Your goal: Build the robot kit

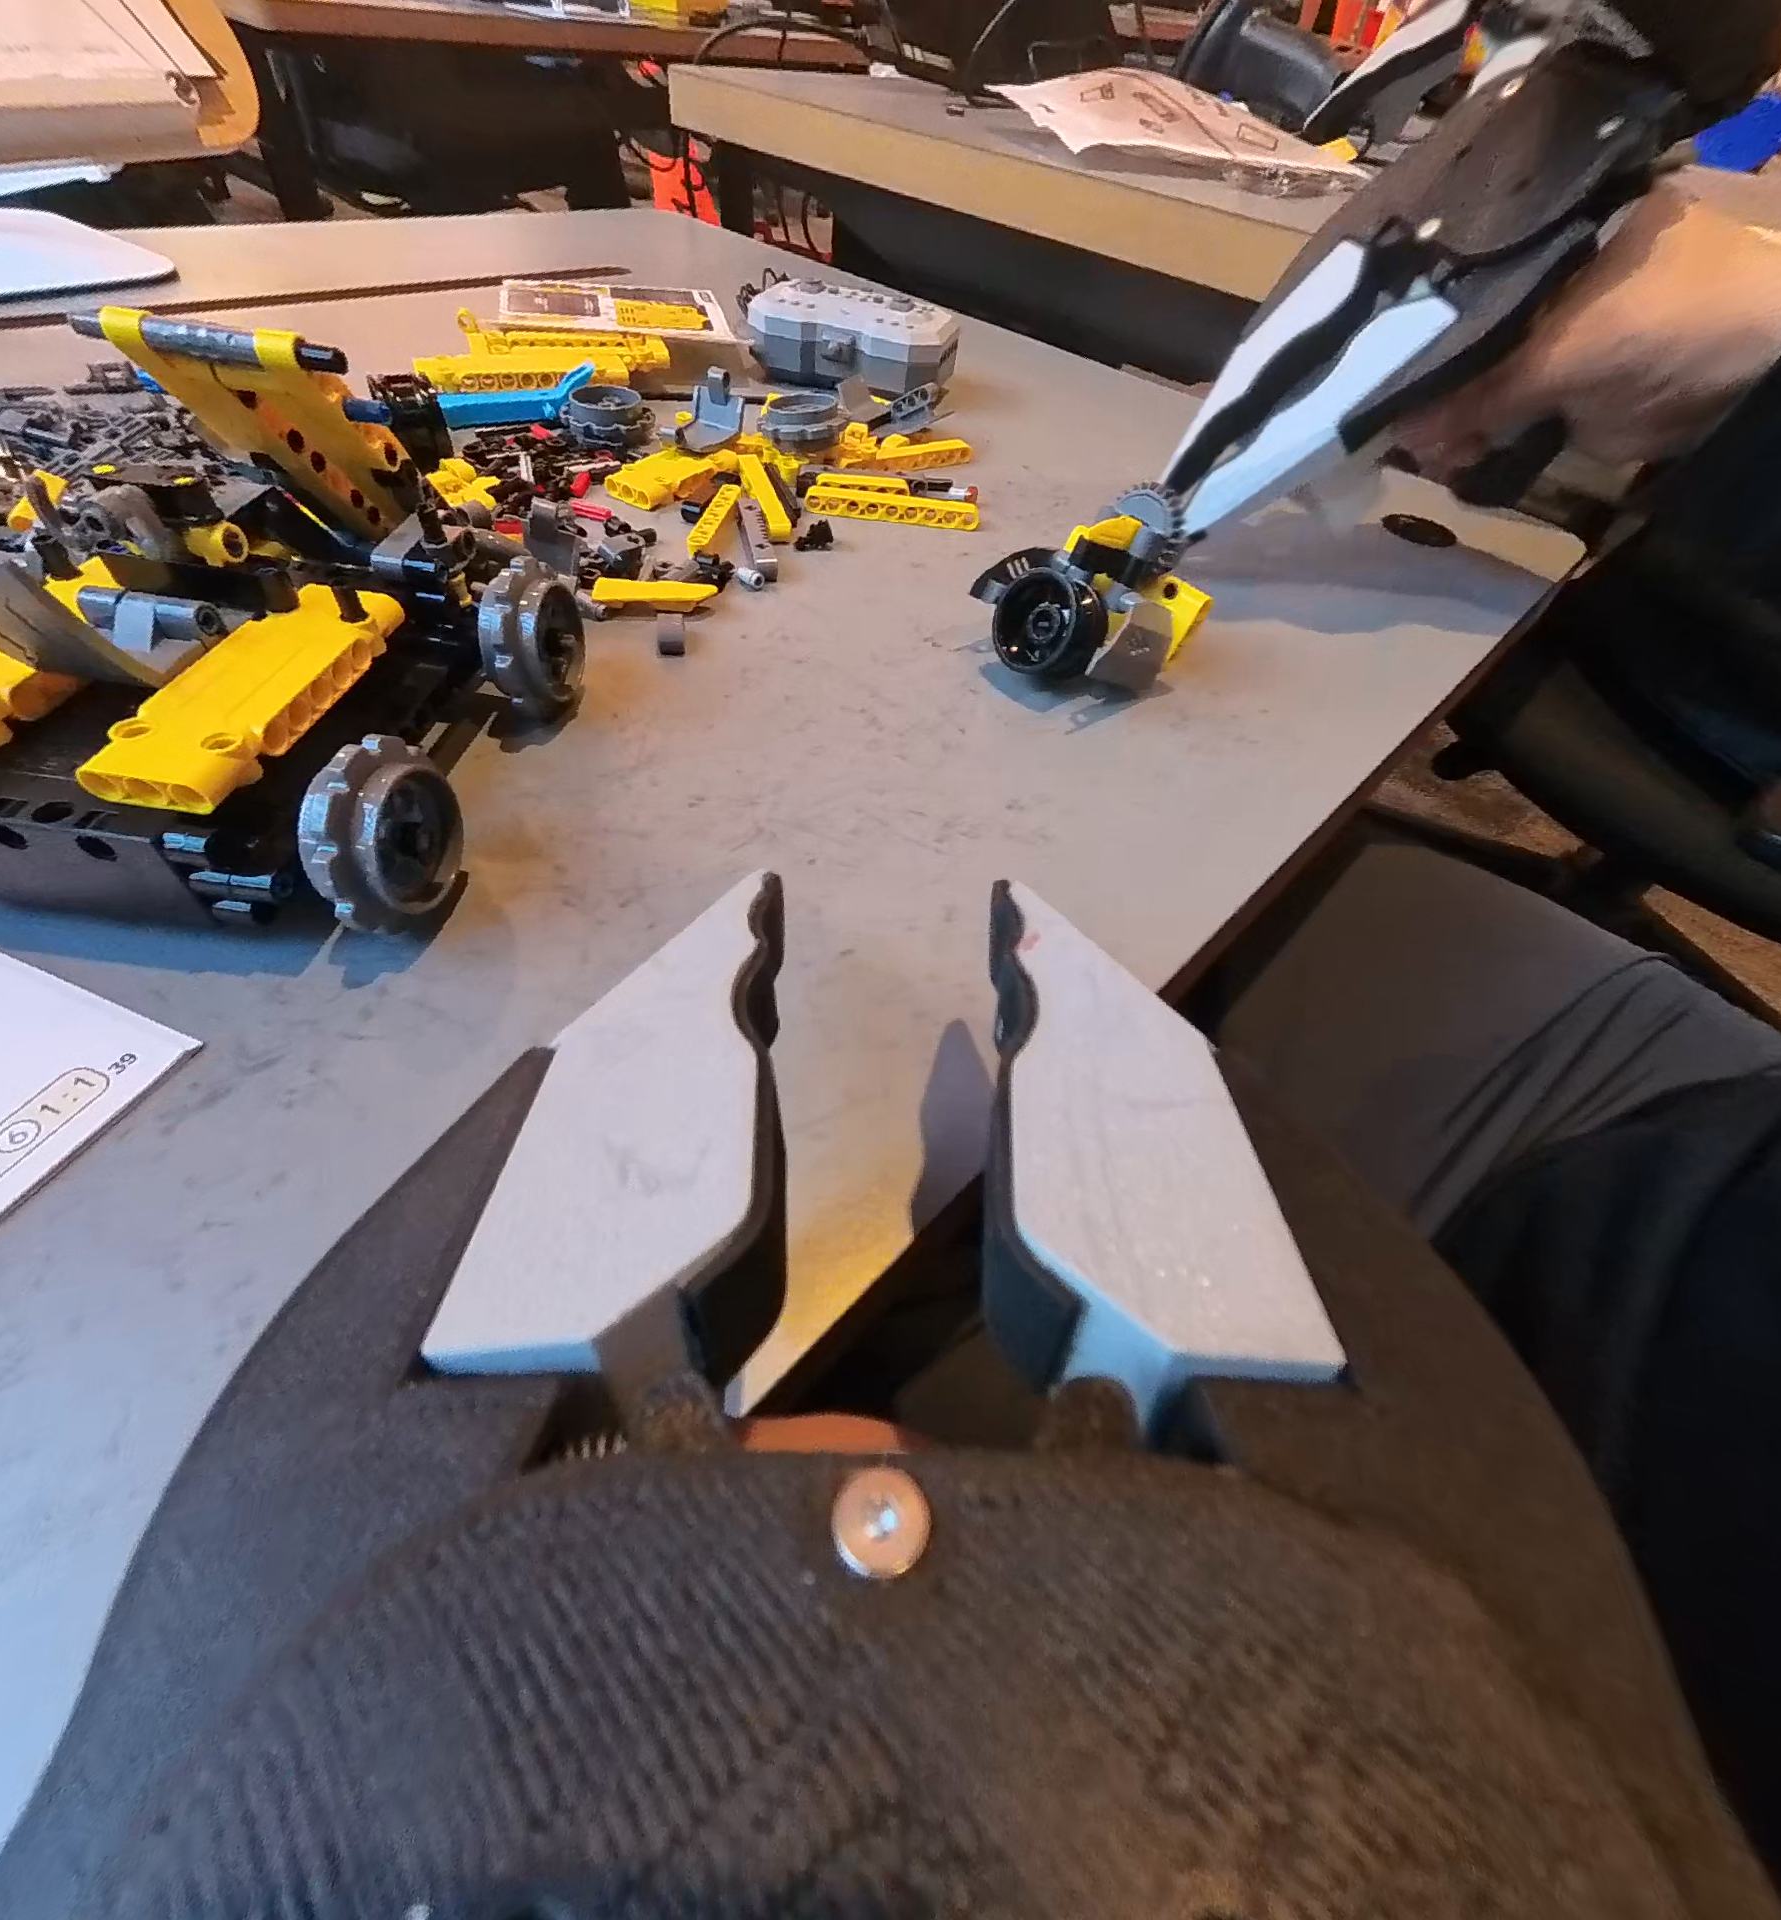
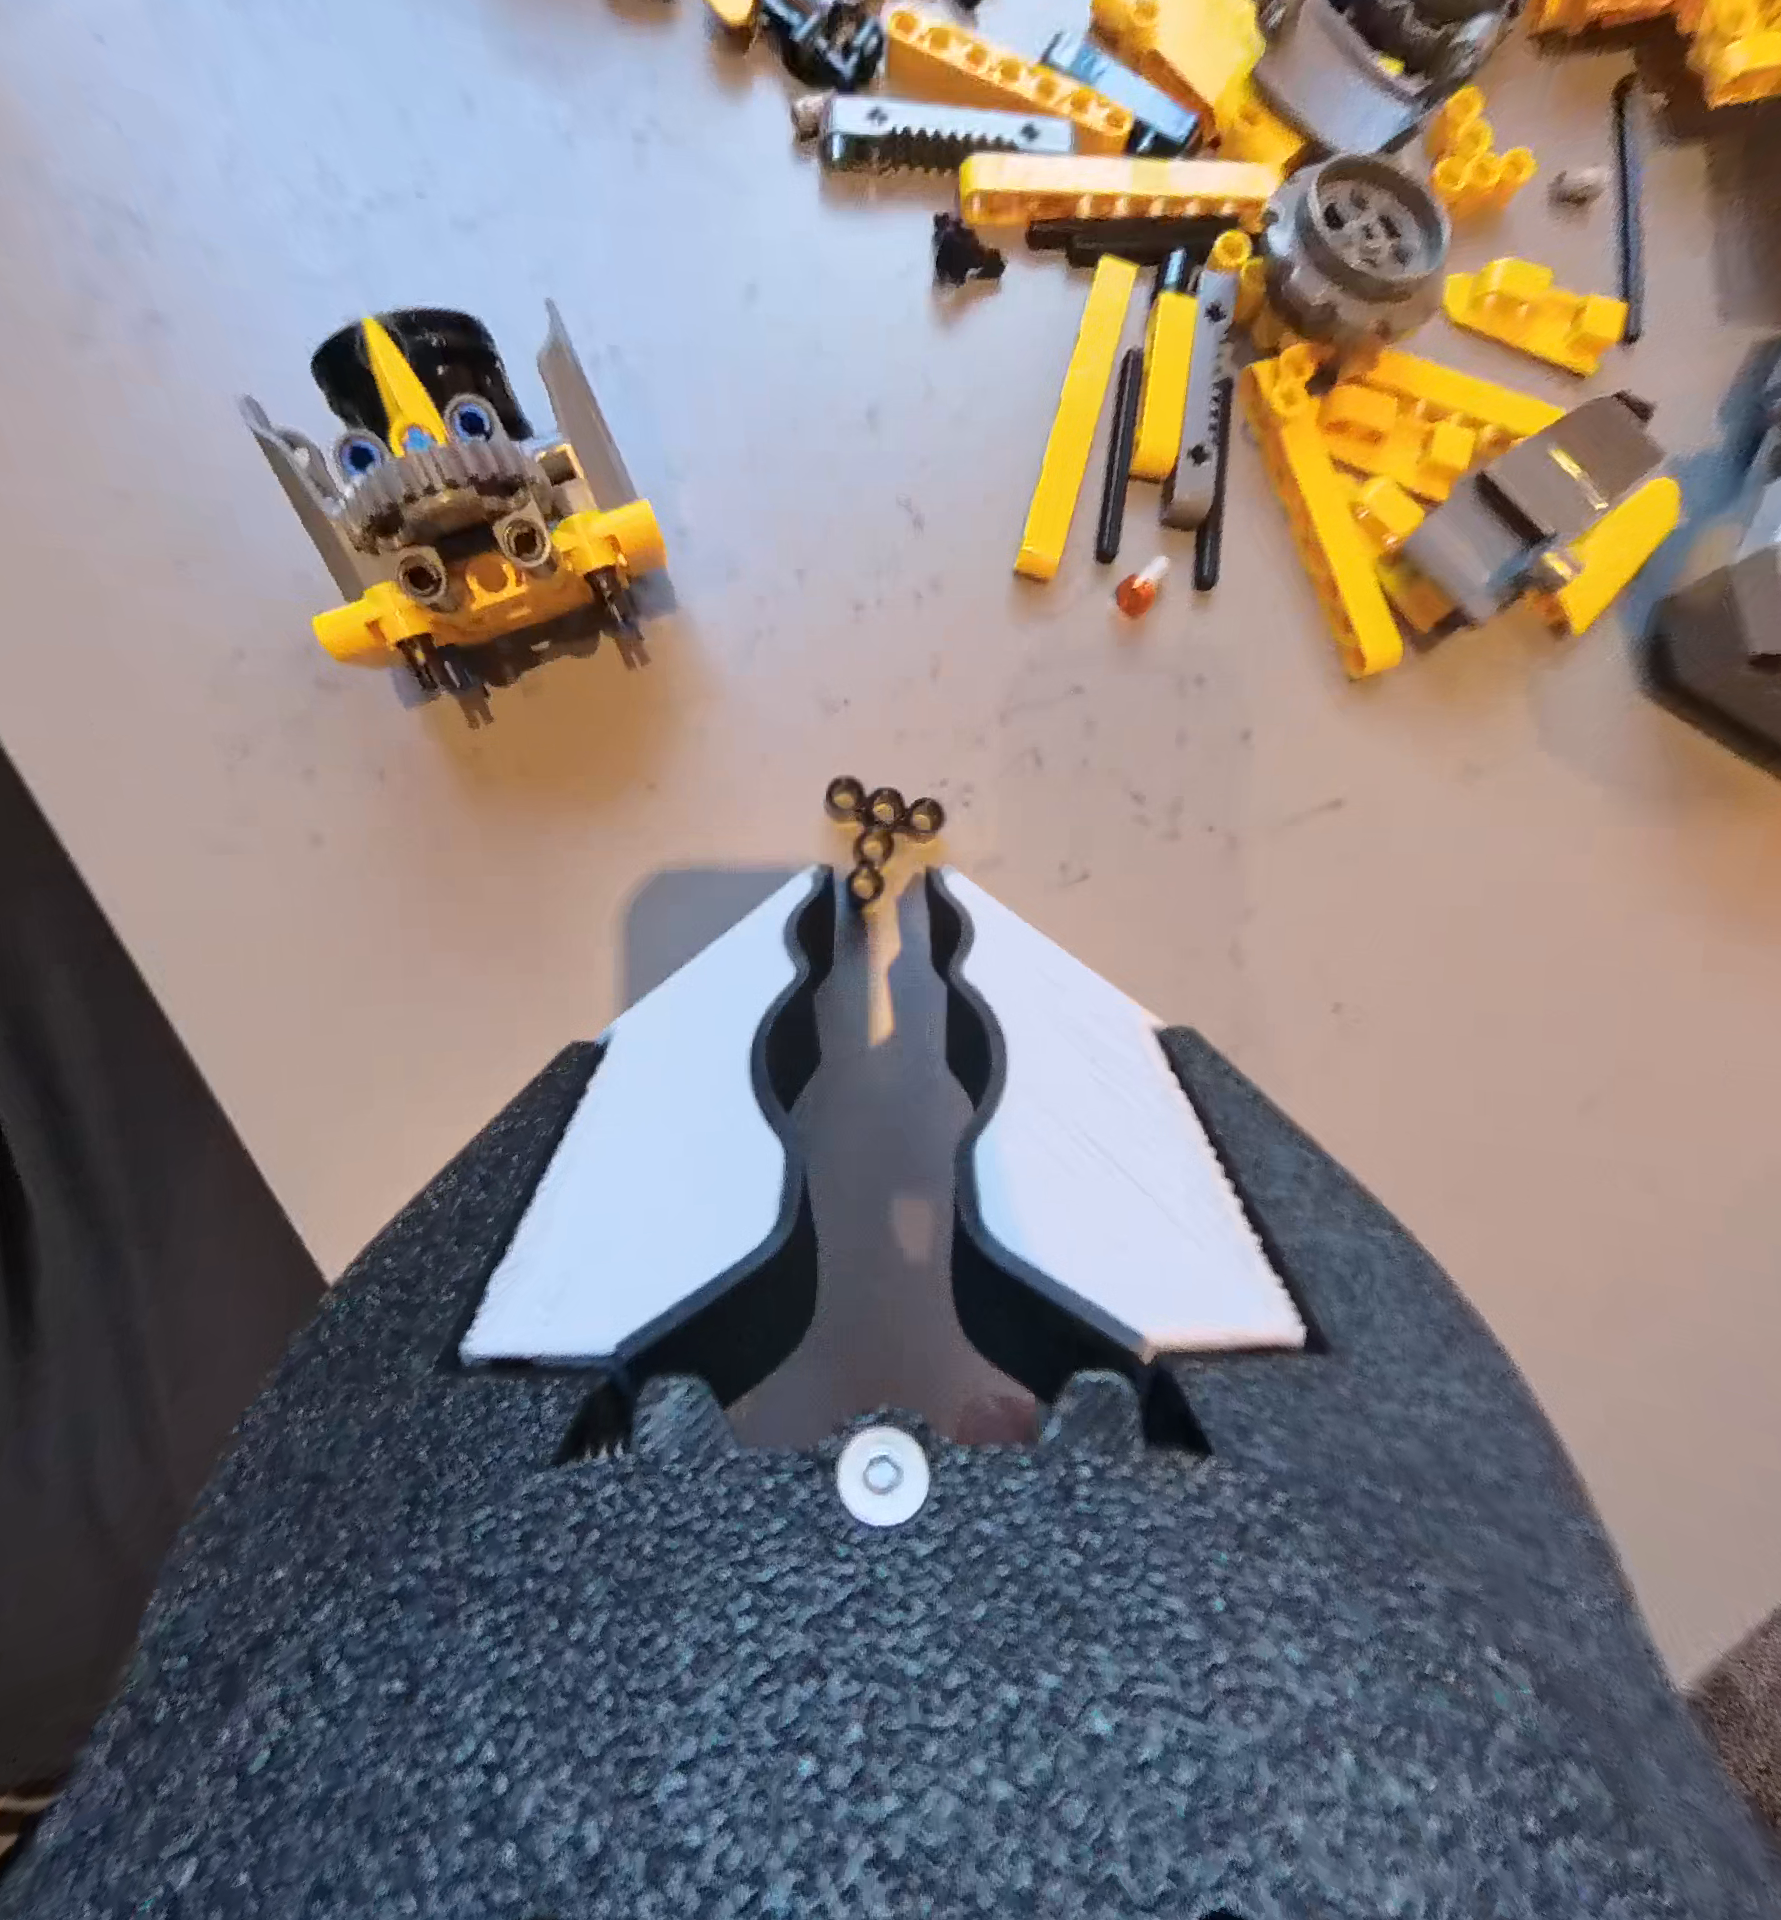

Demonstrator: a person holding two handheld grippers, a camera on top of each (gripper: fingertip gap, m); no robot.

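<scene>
The right claw (image 2: 878,883) had a small black T-shaped piece (image 2: 878,831) pinched by its stem, fingers nearly together around it, hanging just over the grey desk (image 2: 242,156). From the left wrist view you couldn't really see that piece, the right claw's tips hid it. The left claw (image 1: 886,904) sat with its fingers apart and nothing between them, near the desk's front edge. A little yellow and black wheel assembly (image 2: 470,499) stood alone, near the right claw. The loose pile of yellow beams (image 2: 1281,312) was blurry and cut off at the top edge, same with the grey box (image 2: 1759,623). The half-built yellow vehicle (image 1: 242,665) ran off the left side, and the booklet page (image 1: 24,1101) was mostly out of shot.
</scene>
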